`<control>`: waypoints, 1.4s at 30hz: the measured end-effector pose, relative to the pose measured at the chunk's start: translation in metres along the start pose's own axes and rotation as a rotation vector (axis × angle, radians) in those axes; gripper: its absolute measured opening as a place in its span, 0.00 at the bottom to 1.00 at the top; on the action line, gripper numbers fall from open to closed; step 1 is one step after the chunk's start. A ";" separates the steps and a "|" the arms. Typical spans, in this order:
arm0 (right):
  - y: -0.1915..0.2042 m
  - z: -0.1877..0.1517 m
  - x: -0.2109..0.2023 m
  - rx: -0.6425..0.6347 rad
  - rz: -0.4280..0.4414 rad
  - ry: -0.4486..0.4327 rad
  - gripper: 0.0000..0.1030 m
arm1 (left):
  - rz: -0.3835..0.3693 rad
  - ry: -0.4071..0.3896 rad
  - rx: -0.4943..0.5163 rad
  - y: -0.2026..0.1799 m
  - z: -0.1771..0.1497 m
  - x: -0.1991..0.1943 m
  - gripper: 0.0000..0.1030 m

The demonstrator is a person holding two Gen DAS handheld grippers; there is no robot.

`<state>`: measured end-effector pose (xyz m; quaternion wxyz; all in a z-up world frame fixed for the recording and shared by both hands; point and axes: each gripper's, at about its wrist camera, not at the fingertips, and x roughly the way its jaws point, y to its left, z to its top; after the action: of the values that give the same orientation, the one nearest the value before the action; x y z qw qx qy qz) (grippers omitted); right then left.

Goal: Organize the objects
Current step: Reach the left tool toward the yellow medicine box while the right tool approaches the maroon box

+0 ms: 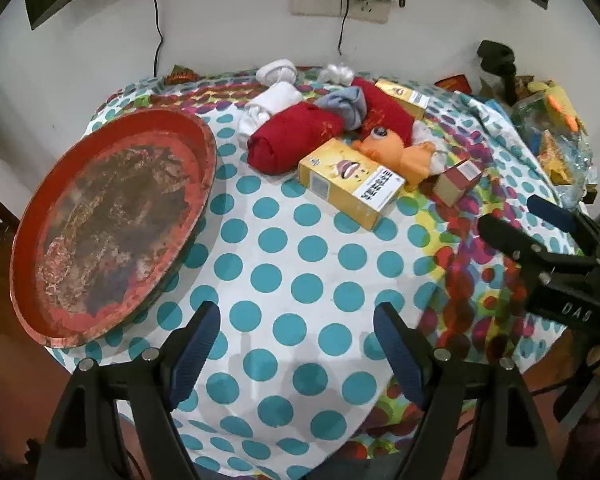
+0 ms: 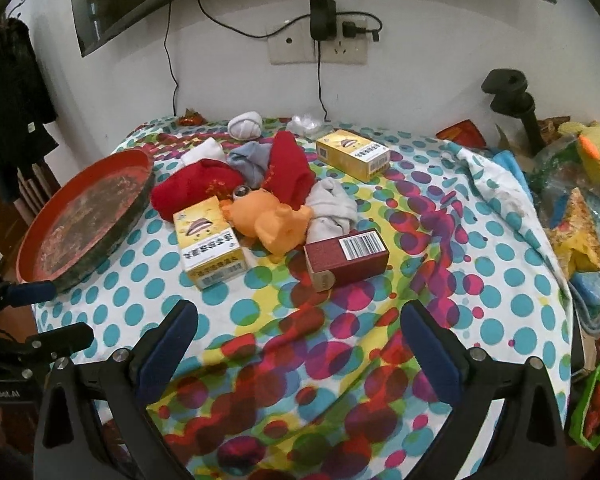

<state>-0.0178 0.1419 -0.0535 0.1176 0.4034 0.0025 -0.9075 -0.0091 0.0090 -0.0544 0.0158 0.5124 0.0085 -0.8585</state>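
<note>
Your left gripper [image 1: 296, 344]: jaws spread wide, nothing between them, over bare dotted cloth [image 1: 284, 248] beside red tray [image 1: 112, 224] at table's left edge; tray holds nothing

Your right gripper [image 2: 300, 344]: jaws also spread, nothing between them, near table's front edge

Objects clustered mid-table, touching or overlapping: orange toy [image 2: 268, 220], yellow box [image 2: 208, 240] just left of it, maroon box [image 2: 346, 258] to its right, red cloth roll [image 2: 196, 190], socks behind

Second yellow box [image 2: 352, 152] apart, further back

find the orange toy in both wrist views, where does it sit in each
Left wrist: orange toy right of centre, upper half, behind the nearer yellow box.
Right wrist: orange toy at centre, right of that box.
Shared landmark: red round tray, at left in both.
</note>
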 end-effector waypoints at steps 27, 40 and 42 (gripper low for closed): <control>-0.024 0.018 0.060 -0.058 0.013 0.073 0.84 | -0.024 0.069 -0.060 0.002 0.025 0.042 0.79; -0.030 0.025 0.081 -0.087 0.013 0.103 0.75 | -0.058 0.099 -0.065 -0.003 0.034 0.053 0.79; -0.033 0.026 0.084 -0.086 0.023 0.112 0.66 | -0.063 0.099 -0.069 -0.004 0.038 0.053 0.79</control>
<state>-0.0983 0.1533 -0.1007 0.1447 0.4481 0.0435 -0.8811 -0.0681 0.0112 -0.0833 0.0061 0.5527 0.0550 -0.8315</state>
